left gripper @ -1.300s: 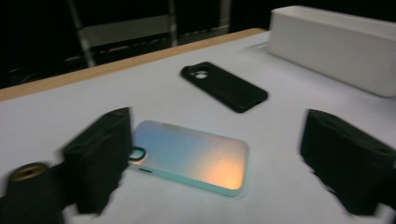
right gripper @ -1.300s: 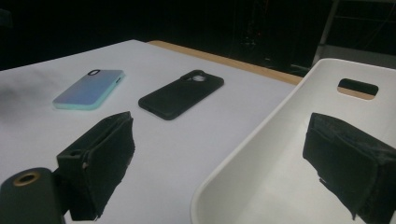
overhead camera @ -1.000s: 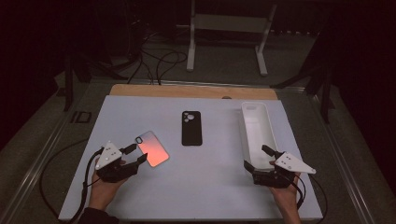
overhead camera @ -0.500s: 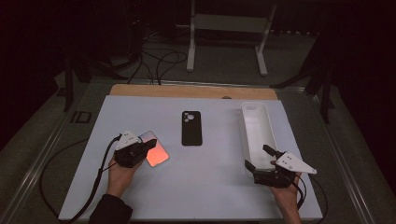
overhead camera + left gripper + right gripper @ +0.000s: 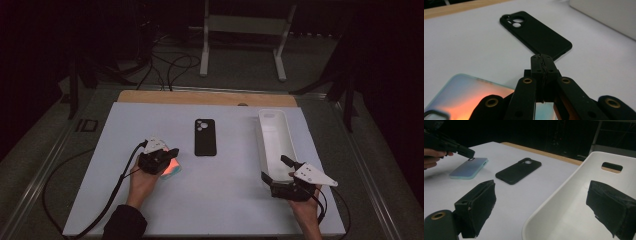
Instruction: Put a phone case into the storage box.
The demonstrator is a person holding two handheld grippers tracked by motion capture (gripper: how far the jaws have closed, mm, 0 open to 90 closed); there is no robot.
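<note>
Matte black rubbery-looking phone case (image 5: 536, 33), glossy iridescent orange-teal case (image 5: 469, 168), smooth shiny white plastic tray (image 5: 564, 202), matte white tabletop (image 5: 225, 200) with bare wood edge (image 5: 205, 98).

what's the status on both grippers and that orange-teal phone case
Left gripper shut, over glossy orange-teal phone case. Right gripper open, straddling white plastic tray's rim. Matte black phone case between, untouched.

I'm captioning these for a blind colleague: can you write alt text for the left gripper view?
The left gripper, its black jaws closed together, hangs over an iridescent orange-and-teal phone case lying on a white table. A black phone case lies beyond the jaw tips, and a white tray sits at the upper right.
</note>
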